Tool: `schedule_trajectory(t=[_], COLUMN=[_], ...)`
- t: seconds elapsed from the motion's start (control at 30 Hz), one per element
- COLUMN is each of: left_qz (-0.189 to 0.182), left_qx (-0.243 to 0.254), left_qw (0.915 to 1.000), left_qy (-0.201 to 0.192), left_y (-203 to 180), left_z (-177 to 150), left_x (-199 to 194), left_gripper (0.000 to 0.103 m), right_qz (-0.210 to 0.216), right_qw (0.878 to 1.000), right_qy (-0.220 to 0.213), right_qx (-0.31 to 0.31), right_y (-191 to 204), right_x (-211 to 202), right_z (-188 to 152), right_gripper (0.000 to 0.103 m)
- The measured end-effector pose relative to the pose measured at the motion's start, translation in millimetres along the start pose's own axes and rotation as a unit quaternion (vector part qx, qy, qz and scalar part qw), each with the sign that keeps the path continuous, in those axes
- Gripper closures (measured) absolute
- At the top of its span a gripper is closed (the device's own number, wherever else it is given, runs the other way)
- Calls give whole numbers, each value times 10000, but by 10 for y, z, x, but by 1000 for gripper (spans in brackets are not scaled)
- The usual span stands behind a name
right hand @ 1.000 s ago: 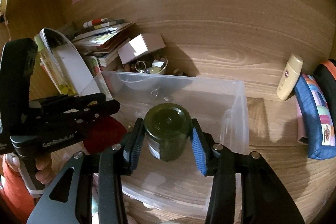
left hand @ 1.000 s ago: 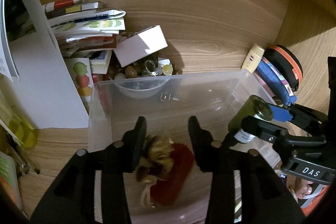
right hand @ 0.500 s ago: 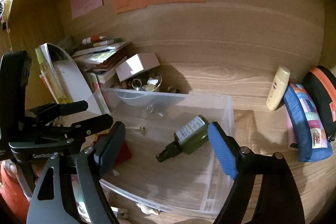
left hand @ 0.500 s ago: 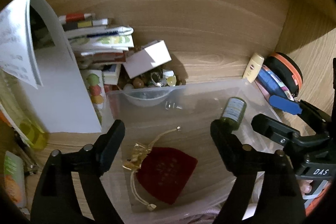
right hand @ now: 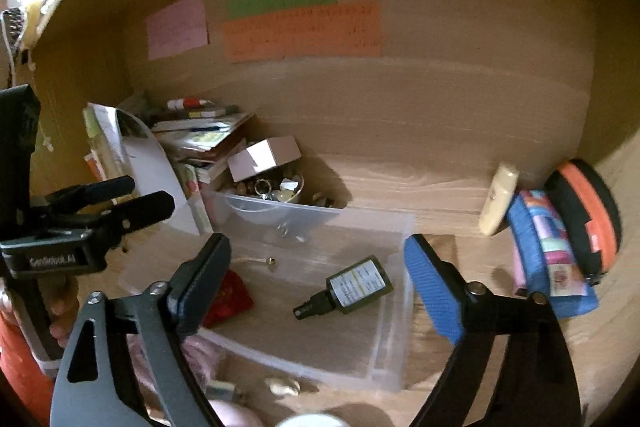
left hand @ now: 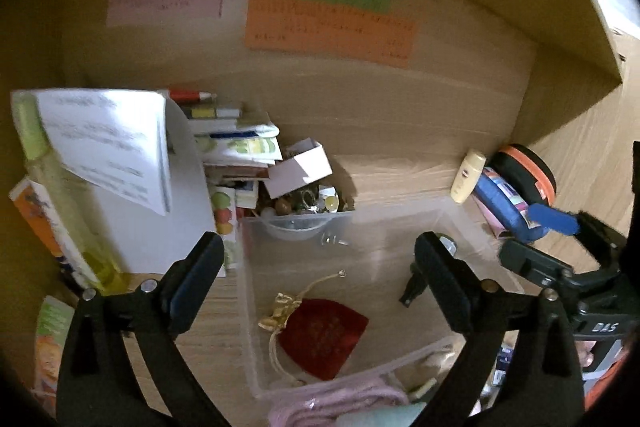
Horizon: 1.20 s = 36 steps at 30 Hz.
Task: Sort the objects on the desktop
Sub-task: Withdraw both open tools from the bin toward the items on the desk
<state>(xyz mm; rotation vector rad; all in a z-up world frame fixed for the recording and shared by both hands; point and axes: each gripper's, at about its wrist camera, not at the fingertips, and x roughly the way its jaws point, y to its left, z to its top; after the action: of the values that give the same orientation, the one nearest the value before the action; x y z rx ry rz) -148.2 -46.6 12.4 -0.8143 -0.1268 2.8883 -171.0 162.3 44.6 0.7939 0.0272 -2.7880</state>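
With both drops into the clear plastic bin [right hand: 400, 259] looking done, you are at the release-and-withdraw step: your left gripper [left hand: 316, 283] and right gripper [right hand: 316, 279] have both just been opening and now stand wide apart, nothing between the pads of either. Red velvet drawstring pouch [left hand: 324, 339] lies flat on the bin floor, soft and slumped, gold cord trailing loose toward the back wall. Green spray bottle [right hand: 352, 287] lies on its side in the same bin, black nozzle pointing to the near left, pale label up; hard, round-bodied, so judge it free to roll if the bin is knocked. Bin walls are thin, translucent, glossy. Still unsorted on the wood-grain desk: cream lotion bottle [right hand: 500, 203] leaning at the back right, just beside the blue patchwork pouch [right hand: 552, 259] and the black-and-orange zip case [right hand: 584, 215]; at back left a stack of booklets [right hand: 200, 135], a small white card box [right hand: 266, 157] tilted over a clear bowl of beads and rings [right hand: 268, 195]. Next move, as I read it: lift clear of the bin rim, then pick one loose item each. The lotion bottle is slick and tapered, so close across its broad middle; the fabric pouches will squash, so take a deep bite.
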Motion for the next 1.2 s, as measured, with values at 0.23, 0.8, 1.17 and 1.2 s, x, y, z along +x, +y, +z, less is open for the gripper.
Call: schedule_trajectory(t=[0.23,0.8,1.17,1.2], left_qz=[98,274,-98,-143], left_qx=[231,532,285,322], left_qw=[9996,9981,9984,9980], left_qy=[-154,170,483,525], left_y=[-105,-357,-500,-527], left_z=[-148,-1049,-1493,-1535], left_x=[-394,-921,-1180,-1181], left_gripper=[3,2,2,2], right_qz=[-409,-651,-880,-831], right_qw=[9985,9973,9958,9960], right_qy=[-294,-279,189,266], right_qx=[-210,183,178,205], right_y=[36,-119,-402,-431], right_x=[-450,-989,-989,-974], right_z=[-154,-904,-1326,-1352], right_gripper=[2,2,5,6])
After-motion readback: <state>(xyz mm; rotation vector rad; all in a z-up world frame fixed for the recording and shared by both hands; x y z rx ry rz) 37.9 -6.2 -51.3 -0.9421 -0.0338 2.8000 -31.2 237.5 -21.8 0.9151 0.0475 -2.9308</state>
